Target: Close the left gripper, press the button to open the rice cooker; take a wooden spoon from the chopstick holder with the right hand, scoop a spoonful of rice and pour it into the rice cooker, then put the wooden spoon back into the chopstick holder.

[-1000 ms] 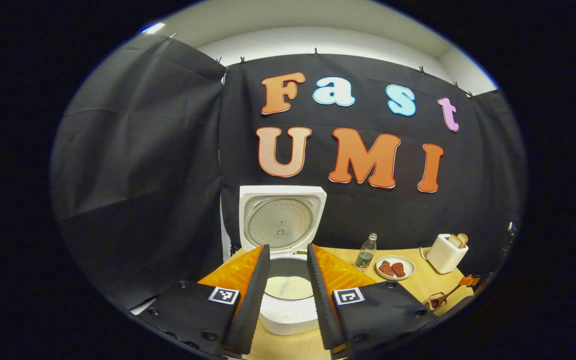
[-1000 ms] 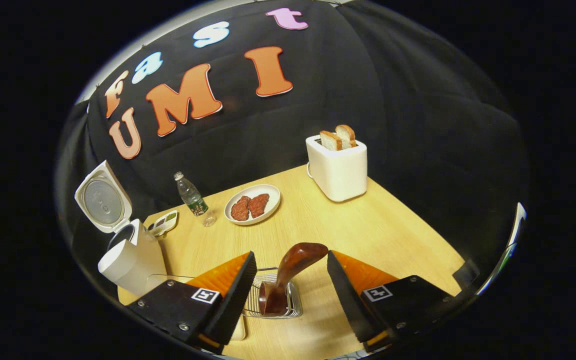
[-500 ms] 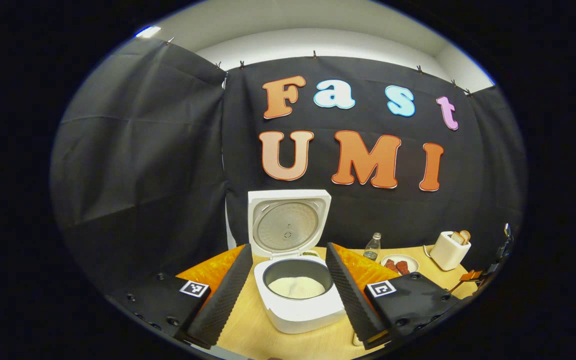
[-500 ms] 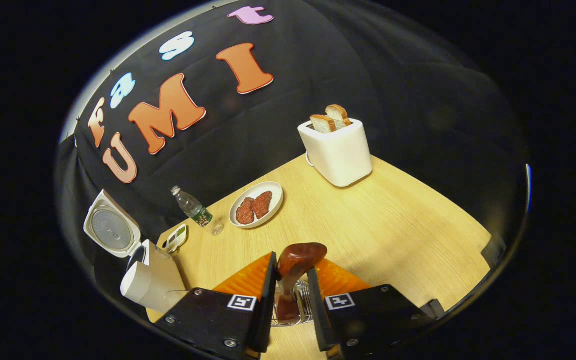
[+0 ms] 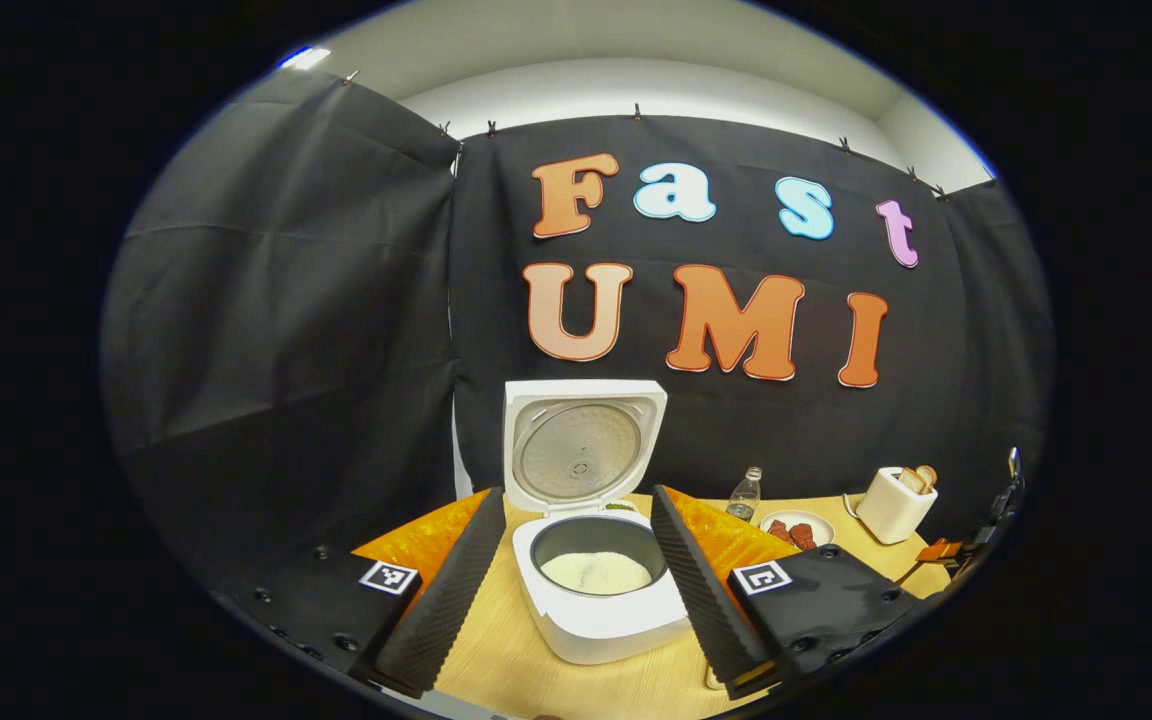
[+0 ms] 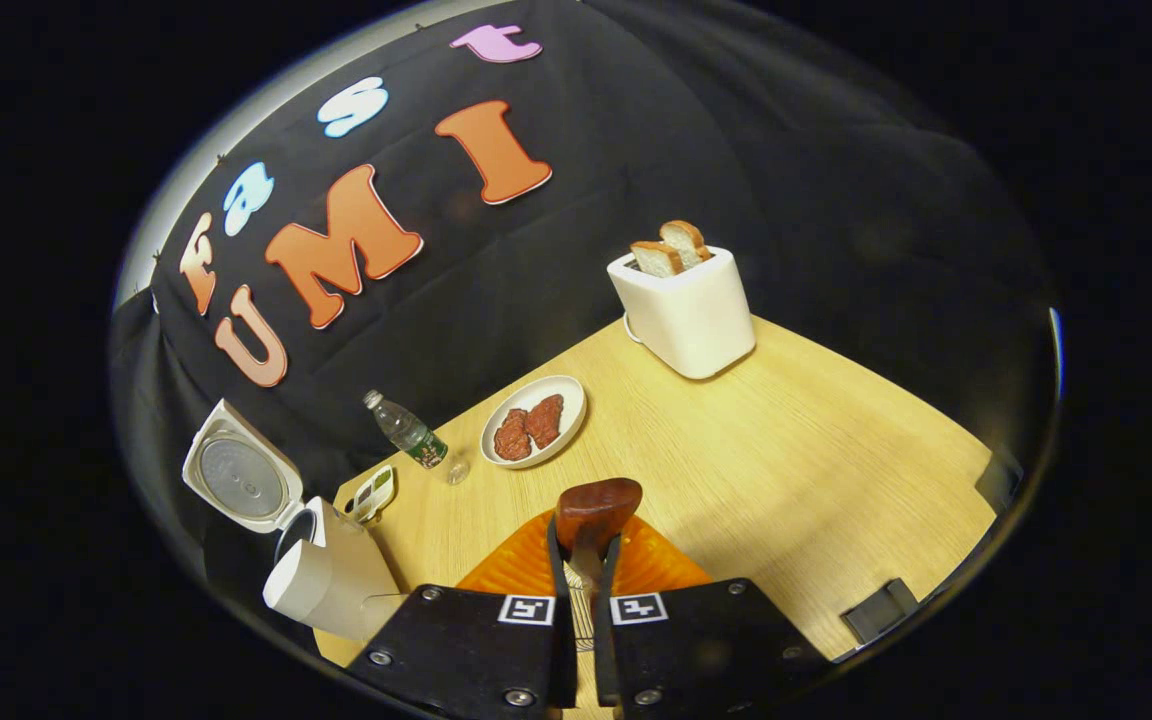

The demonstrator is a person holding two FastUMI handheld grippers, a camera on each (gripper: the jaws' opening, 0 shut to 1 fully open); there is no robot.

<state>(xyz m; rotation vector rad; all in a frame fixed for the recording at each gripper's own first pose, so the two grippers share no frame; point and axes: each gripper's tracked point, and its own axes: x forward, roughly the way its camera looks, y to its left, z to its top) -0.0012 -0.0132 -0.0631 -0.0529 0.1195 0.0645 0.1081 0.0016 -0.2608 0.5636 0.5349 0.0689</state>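
The white rice cooker (image 5: pixel 601 625) stands with its lid (image 5: pixel 584 445) raised, and white rice lies in the dark inner pot (image 5: pixel 596 572). My left gripper (image 5: pixel 576 497) is open a little in front of the cooker, with nothing between its fingers. In the right gripper view, my right gripper (image 6: pixel 584 545) is shut on the handle of the dark wooden spoon (image 6: pixel 596 503), whose rounded end sticks up past the fingertips. A sliver of the wire chopstick holder (image 6: pixel 582 612) shows between the fingers. The cooker (image 6: pixel 321 585) stands far left of it.
On the wooden table (image 6: pixel 796 470) stand a white toaster (image 6: pixel 681 315) with two bread slices, a plate (image 6: pixel 564 424) of red meat, a small water bottle (image 6: pixel 411 437) and a small dish (image 6: pixel 373 493) beside the cooker. The black cloth wall runs behind.
My right gripper went from wide open around the spoon to shut on its handle. My left gripper drew back from the cooker and opened wider.
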